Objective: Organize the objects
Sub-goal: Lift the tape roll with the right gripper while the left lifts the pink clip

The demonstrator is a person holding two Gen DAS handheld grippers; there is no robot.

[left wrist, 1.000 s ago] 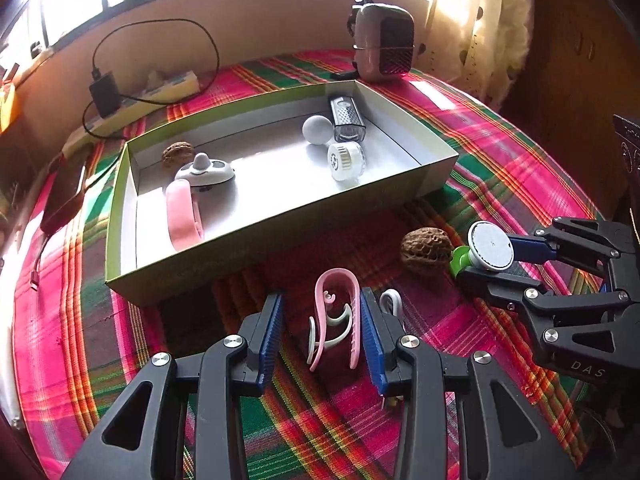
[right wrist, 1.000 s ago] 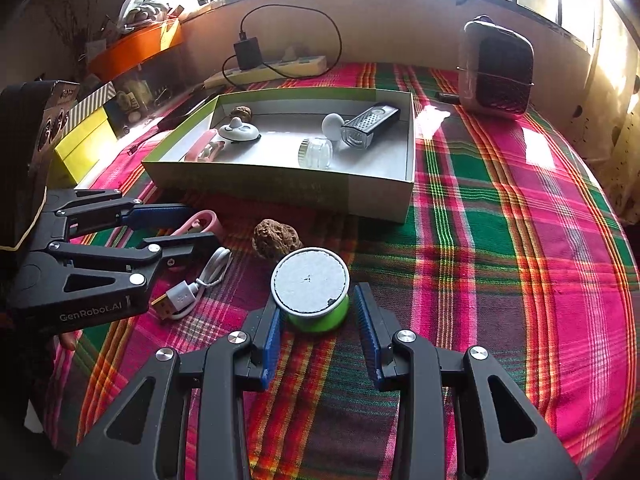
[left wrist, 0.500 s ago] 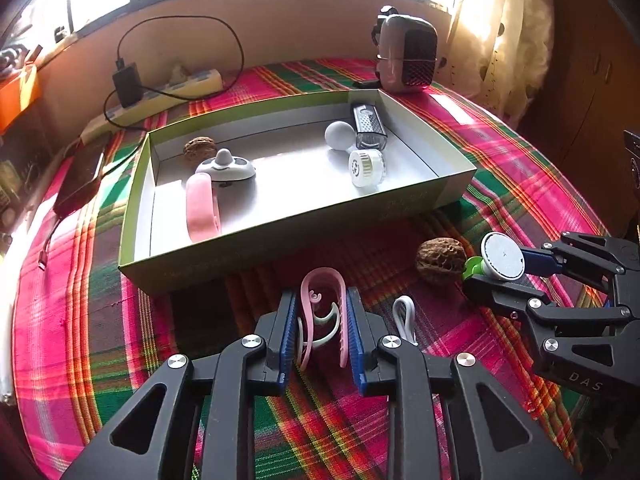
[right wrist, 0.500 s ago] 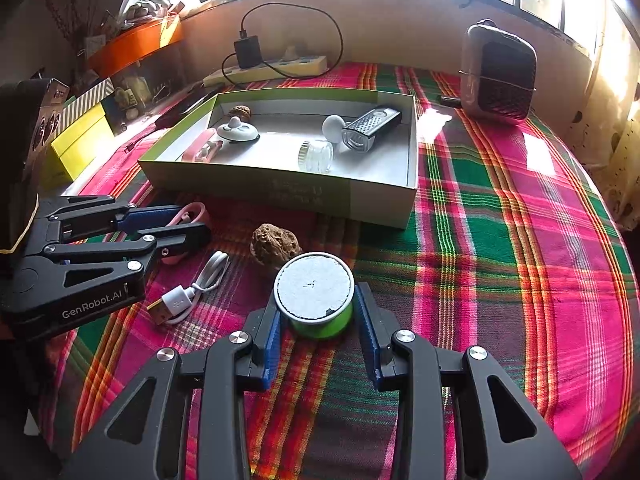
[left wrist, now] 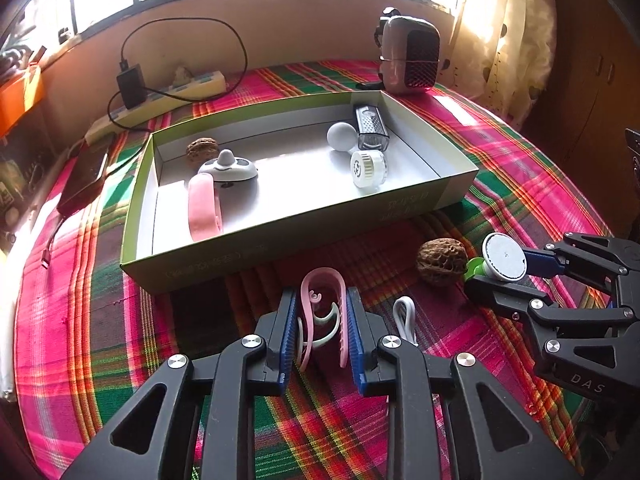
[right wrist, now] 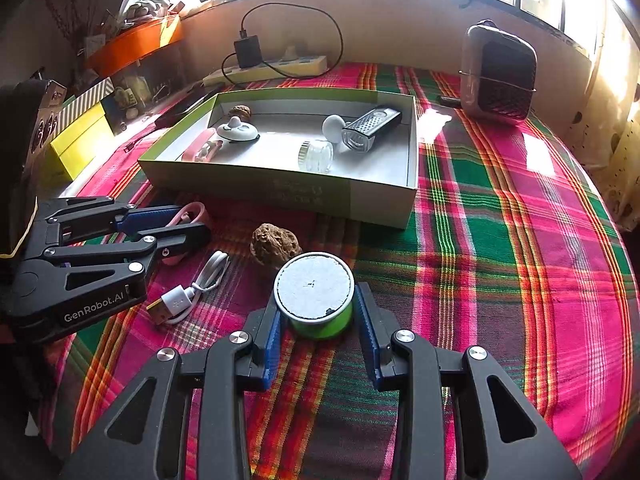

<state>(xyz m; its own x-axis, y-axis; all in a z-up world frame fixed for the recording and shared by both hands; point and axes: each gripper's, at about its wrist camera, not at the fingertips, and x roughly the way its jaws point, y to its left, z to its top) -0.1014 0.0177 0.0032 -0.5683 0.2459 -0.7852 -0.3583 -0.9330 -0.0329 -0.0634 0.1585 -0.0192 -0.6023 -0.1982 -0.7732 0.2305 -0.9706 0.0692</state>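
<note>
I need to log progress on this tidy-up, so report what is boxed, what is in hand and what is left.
Done: the box already holds a walnut, a pink strap, a grater and other small items. In hand: the left hand-held gripper is shut on the pink clip, and the right hand-held gripper is shut on the green-based puck. Left on the cloth: a second walnut and the white USB cable.

You see: cloth (right wrist: 500,240) pink-green plaid | box (right wrist: 280,192) green outside, white inside | puck (right wrist: 316,300) at your 12 o'clock, lime with grey top | clip (left wrist: 322,312) pink
</note>
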